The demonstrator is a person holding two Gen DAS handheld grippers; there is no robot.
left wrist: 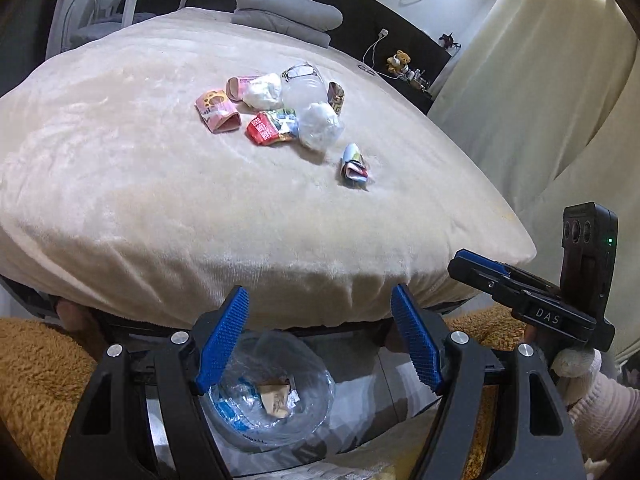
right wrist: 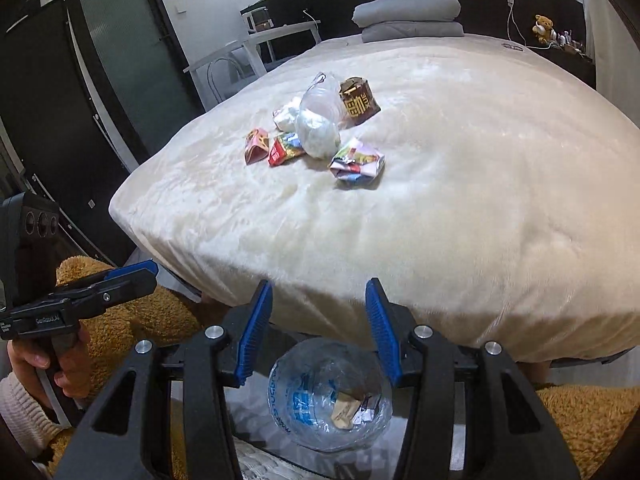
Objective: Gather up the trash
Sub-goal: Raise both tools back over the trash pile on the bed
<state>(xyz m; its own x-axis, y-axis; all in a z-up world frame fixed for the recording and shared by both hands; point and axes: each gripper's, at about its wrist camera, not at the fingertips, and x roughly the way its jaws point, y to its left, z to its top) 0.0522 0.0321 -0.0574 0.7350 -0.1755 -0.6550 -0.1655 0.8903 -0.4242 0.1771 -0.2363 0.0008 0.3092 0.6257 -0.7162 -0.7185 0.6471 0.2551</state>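
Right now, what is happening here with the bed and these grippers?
A person holds two grippers at the foot of the bed, collecting trash. The left gripper and right gripper are open and empty. Wrappers lie on the blanket; the bag-lined bin below holds a few scraps.

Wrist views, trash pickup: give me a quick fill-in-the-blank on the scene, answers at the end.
1. The wrappers and other trash lie in a pile on the ____.
2. The clear plastic bag below the grippers already holds some ____.
3. Between the left gripper and right gripper fingers there is ____.
4. The folded grey blanket sits at the ____ end of the bed.

Missing words: bed; trash; nothing; far
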